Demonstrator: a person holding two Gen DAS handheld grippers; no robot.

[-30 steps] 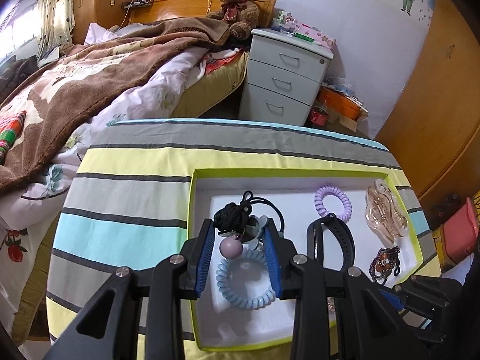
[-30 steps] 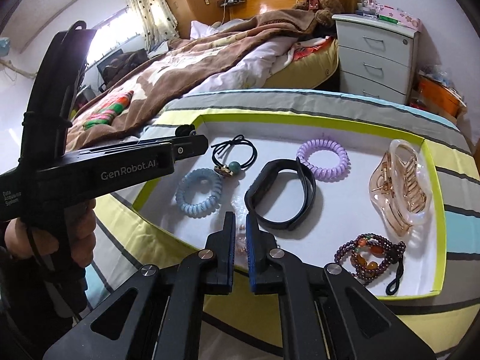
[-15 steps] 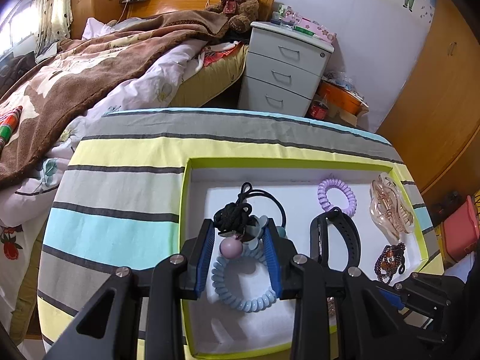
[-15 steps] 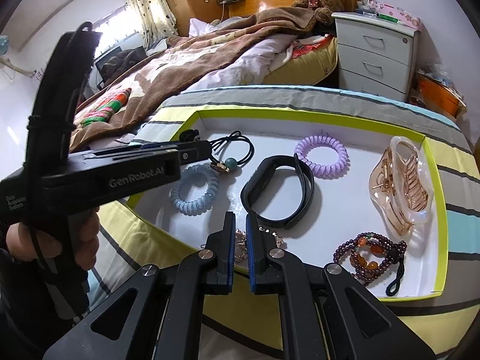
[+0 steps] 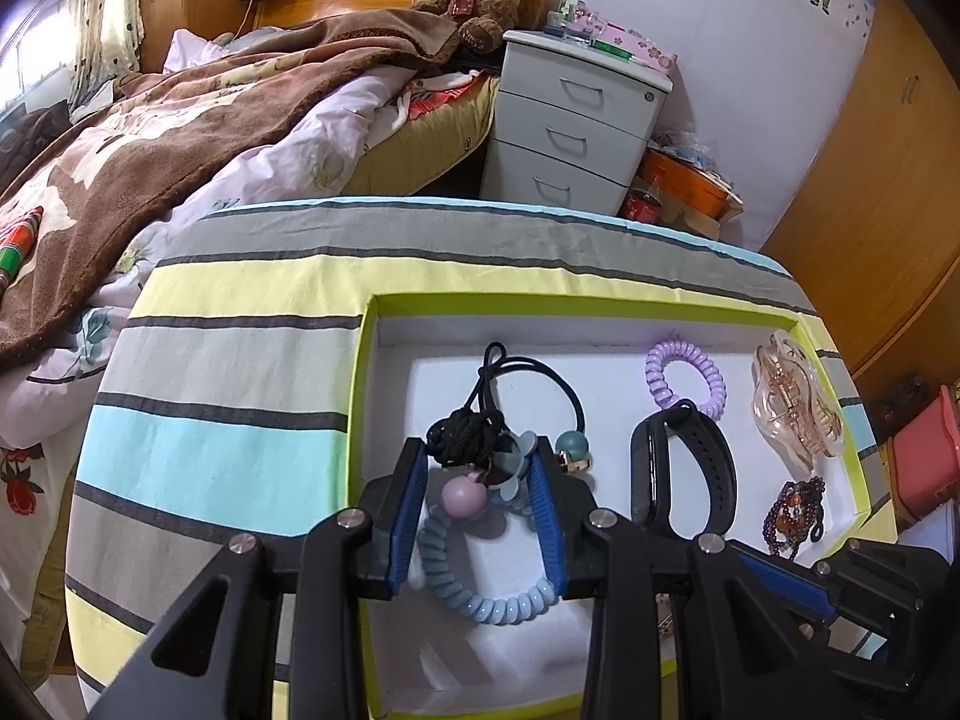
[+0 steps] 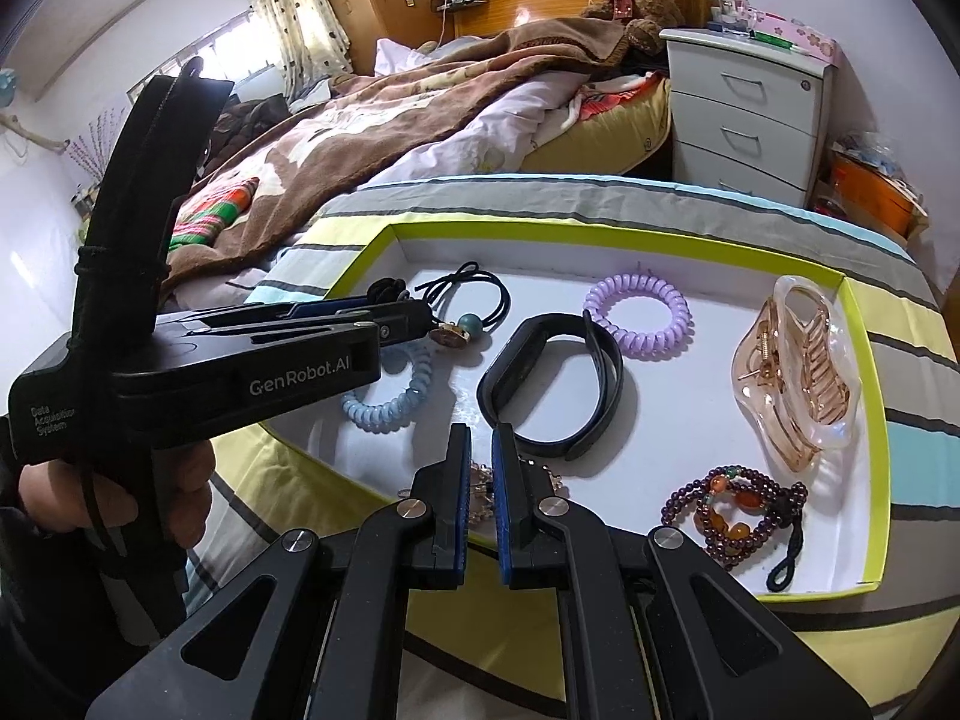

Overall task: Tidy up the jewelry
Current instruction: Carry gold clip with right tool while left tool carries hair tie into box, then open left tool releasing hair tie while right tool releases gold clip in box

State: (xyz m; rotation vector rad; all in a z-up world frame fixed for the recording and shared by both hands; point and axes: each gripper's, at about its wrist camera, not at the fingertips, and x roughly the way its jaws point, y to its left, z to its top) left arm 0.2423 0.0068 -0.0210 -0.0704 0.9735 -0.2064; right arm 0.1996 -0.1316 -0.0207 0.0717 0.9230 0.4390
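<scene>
- Left wrist view: the left gripper (image 5: pixel 480 474) pinches a hair tie with a black knot and pink bead (image 5: pixel 463 498), lifted above the white tray (image 5: pixel 384 348). Below lies a blue coil tie (image 5: pixel 486 594); a black loop tie (image 5: pixel 540 402), purple coil tie (image 5: pixel 684 381), black band (image 5: pixel 684 480), amber claw clip (image 5: pixel 792 414) and bead bracelet (image 5: pixel 795 510) rest in the tray.
- Right wrist view: the right gripper (image 6: pixel 480 462) has its fingers nearly pressed together on a pale bead chain (image 6: pixel 480 486) at the tray's near edge. The striped cloth (image 6: pixel 600 198) is beneath the tray (image 6: pixel 858 360).
</scene>
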